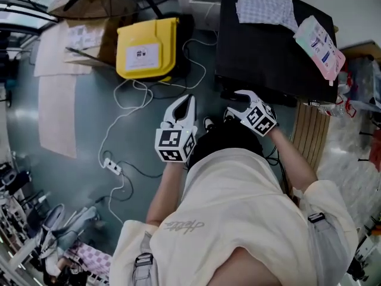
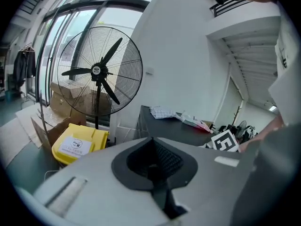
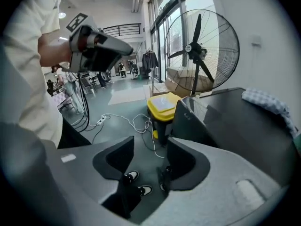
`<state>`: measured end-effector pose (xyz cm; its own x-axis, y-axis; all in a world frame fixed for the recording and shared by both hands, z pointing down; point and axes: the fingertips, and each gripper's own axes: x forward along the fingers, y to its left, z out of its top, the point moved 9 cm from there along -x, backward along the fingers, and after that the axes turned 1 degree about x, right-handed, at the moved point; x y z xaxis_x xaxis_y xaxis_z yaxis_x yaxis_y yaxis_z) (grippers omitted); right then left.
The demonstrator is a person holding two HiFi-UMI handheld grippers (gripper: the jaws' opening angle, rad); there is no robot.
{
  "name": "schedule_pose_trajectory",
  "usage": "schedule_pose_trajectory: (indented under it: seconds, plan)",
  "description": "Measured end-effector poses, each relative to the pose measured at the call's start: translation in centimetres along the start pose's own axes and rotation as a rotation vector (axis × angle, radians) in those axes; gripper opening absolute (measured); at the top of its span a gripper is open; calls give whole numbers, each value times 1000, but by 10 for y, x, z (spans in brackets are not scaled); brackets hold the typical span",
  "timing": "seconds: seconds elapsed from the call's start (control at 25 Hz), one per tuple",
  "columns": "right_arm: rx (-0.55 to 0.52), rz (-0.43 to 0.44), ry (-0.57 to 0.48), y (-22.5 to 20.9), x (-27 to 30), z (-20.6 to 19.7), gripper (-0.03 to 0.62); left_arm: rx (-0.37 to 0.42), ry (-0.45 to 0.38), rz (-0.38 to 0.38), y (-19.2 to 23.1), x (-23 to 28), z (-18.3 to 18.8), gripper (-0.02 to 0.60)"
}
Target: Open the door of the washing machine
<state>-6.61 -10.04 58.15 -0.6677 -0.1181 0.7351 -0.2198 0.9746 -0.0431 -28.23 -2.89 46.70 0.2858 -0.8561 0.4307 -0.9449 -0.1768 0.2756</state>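
The washing machine is a black box at the upper right of the head view, with a checked cloth and a printed packet on its top. Its dark front shows in the right gripper view; I cannot tell whether the door is ajar. My right gripper hangs open just before the machine's lower front edge, with only floor and shoes between its jaws. To its left my left gripper is shut and empty, pointing away over the floor.
A yellow bin stands left of the machine, with a large standing fan and cardboard boxes behind it. White cables and a power strip trail over the floor. Wooden slats lie at the right.
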Motion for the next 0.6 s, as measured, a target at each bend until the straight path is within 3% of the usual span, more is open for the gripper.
schedule_pose_trajectory:
  seconds: [0.28, 0.6]
  plan:
    - [-140, 62, 218, -9, 62, -32, 225, -65, 33, 34, -4, 17, -7, 17]
    - [-181, 146, 452, -9, 128, -72, 224, -112, 81, 83, -9, 20, -17, 18]
